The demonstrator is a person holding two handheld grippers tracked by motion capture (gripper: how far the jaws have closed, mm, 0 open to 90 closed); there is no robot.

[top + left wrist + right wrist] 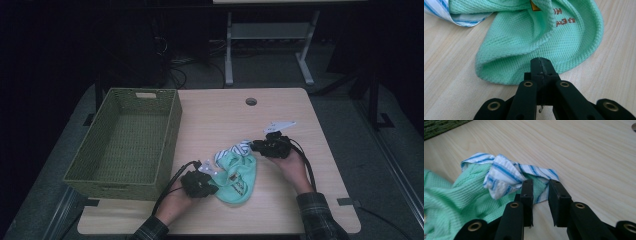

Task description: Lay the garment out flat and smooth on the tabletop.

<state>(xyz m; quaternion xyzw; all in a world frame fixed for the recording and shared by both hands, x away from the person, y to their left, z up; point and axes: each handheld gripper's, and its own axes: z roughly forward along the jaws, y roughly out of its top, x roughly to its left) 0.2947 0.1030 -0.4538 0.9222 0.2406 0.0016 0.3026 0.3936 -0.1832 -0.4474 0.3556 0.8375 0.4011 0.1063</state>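
Lying near the middle of the table's front half, the green cloth has a striped cloth bunched on its far end. The left gripper has its jaws pressed together at the green cloth's near edge, pinching its hem. The right gripper holds its jaws slightly apart around the striped cloth's edge. A woven basket stands along the left edge.

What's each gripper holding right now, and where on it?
Left gripper: shut on the hem of the green cloth, at its near edge. Right gripper: jaws apart around the striped cloth's edge, not pinching it.
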